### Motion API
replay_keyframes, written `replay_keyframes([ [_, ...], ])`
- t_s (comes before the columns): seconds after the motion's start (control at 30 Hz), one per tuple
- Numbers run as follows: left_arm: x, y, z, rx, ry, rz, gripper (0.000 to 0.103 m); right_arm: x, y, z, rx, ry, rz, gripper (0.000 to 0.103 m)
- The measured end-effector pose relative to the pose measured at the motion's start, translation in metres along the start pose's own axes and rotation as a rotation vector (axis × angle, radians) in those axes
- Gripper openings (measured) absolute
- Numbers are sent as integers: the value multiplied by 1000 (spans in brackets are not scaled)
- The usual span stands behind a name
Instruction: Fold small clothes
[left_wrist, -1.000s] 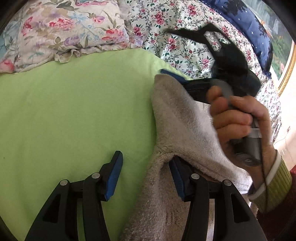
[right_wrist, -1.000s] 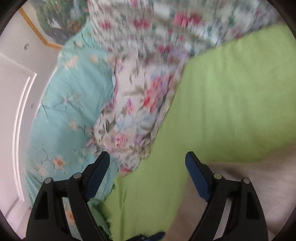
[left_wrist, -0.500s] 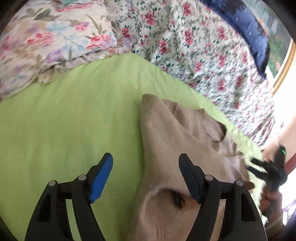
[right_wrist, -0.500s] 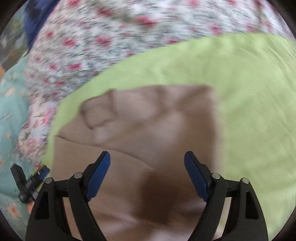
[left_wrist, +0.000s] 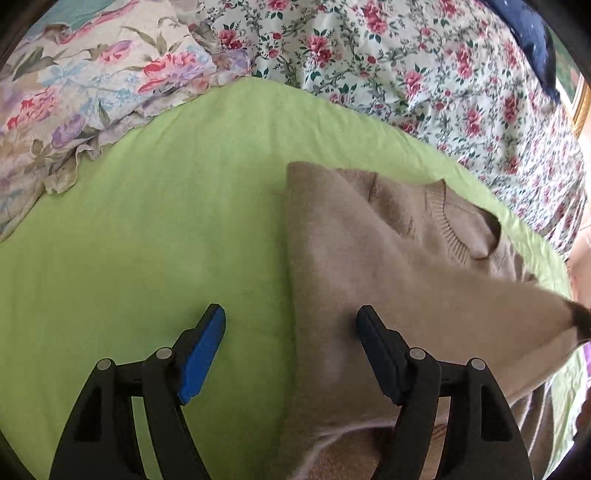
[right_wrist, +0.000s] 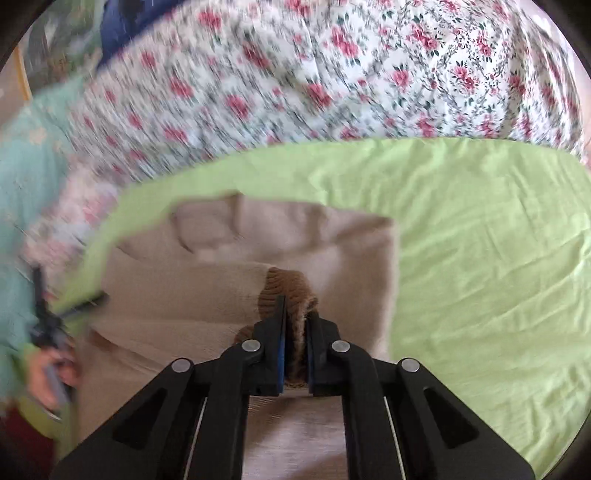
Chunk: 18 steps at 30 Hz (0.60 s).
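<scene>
beige knitted sweater (left_wrist: 369, 266) lying on green bed sheet (left_wrist: 147, 240) | right gripper (right_wrist: 295, 325) closing on its brown ribbed cuff (right_wrist: 288, 291), sleeve stretching across the body | left gripper (left_wrist: 290, 347) gaping, straddling the sweater's left edge, nearer the fold line

Bed in front of me, covered by a lime green sheet (left_wrist: 155, 229), a bit creased on the right side in my right view (right_wrist: 480, 258). A beige sweater (left_wrist: 354, 251) lies flat on the sheet, toward its right edge in the left view, neckline (left_wrist: 458, 236) pointing to the far side, one part folded over the body. A rose-print quilt (left_wrist: 424, 74) lies bunched along the far edge of the sheet, overlapping it. A floral pillow (left_wrist: 85, 96) rests at the sheet's far left corner, frill touching the green. Teal flowered fabric (right_wrist: 26, 192) sits beyond the sheet's left edge in the right view, blurred. The rest of the sheet is bare.
</scene>
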<state>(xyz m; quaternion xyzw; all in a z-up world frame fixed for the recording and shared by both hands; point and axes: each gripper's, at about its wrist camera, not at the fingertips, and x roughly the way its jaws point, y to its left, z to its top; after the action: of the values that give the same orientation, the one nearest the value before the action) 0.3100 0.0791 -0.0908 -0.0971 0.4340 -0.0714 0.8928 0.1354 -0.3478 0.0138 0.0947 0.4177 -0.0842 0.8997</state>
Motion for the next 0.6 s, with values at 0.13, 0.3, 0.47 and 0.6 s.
replay_keyframes([
  [0.13,5,-7,-4,39,-3,43,75,46,-19,-25,47,163,-69,16],
  [0.3,3,-3,-4,26,-13,54,75,11,-5,-36,103,13,-150,28],
  [0.47,2,-9,-8,57,6,85,75,27,21,-41,26,84,-68,51],
  [0.6,-19,-2,-25,61,34,71,75,22,-17,-54,168,123,-128,50],
])
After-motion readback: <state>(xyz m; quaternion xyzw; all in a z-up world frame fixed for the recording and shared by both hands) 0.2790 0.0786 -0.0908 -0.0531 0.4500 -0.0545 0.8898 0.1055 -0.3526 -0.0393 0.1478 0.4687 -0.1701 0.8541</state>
